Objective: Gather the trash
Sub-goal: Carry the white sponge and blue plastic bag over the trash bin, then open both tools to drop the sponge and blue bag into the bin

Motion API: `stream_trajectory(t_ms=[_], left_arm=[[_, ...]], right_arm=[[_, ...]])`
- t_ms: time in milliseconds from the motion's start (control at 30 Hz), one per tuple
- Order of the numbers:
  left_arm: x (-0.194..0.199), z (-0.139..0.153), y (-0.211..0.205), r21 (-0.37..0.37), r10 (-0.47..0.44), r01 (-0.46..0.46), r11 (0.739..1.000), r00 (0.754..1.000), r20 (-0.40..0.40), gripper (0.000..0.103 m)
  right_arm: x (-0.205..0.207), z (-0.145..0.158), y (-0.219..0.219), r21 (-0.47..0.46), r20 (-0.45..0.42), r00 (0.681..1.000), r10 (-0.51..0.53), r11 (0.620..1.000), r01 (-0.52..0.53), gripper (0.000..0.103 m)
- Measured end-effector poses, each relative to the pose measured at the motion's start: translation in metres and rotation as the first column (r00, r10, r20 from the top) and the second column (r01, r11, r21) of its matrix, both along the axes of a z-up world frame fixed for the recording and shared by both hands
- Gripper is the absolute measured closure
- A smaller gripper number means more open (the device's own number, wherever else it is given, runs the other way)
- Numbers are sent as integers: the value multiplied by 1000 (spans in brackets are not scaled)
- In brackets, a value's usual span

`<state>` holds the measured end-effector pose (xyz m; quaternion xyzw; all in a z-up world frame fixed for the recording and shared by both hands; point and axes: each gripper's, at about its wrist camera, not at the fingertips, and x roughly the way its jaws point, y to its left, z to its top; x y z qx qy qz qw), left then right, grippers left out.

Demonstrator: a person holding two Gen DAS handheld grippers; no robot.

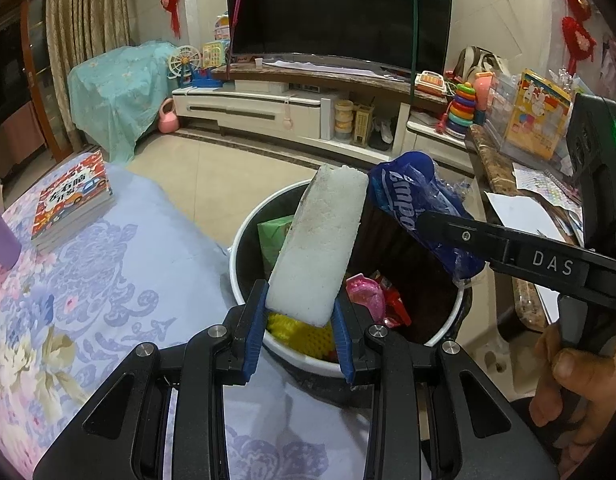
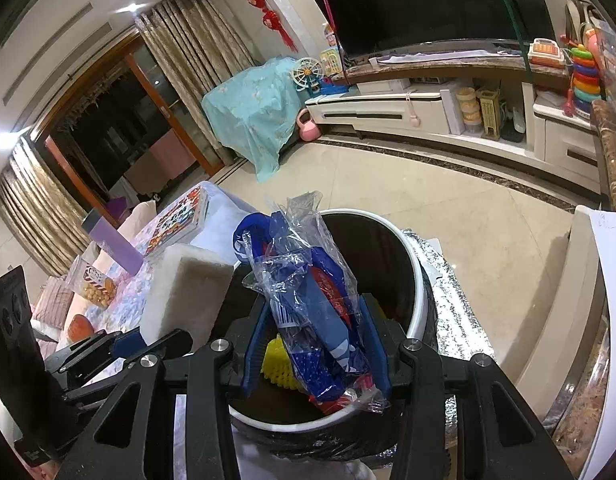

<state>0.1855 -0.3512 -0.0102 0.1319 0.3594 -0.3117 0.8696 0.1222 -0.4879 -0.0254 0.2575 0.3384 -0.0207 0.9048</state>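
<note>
My left gripper is shut on the lower end of a white foam block, which leans up and over the white-rimmed trash bin. The right gripper is shut on a crumpled blue plastic wrapper and holds it above the same bin. In the left wrist view that wrapper hangs from the right gripper's black finger, just right of the foam block. In the right wrist view the foam block sits left of the wrapper. Green, pink, red and yellow trash lies inside the bin.
A floral blue cloth covers the surface to the left, with stacked books and a purple object on it. A marble-topped table with papers stands right. A hand grips the right tool. TV cabinet stands beyond.
</note>
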Motion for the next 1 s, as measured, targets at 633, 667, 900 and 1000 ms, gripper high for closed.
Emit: stream_trajectory(t_ms=[633,667,900,1000], left_arm=[[10,-5,-12,18,5,-5,1000,1000,-11,74],[11,-4,-12,18,5,-5,1000,1000,-11,74],[15,-5,-14,19,0,0,1000,1000,-22,73],[15,-7,-14,27,-5,5,1000,1000,-27,72]], right_arm=[[8,0,-5,12,-12,1000,1,1000,0,58],[9,0,-6,14,-13,1000,1,1000,-1,57],[12,-1,-4,9,-23,1000,5,1000,-5,56],[14,-2,-3,9,-26,1000,6,1000,-5,56]])
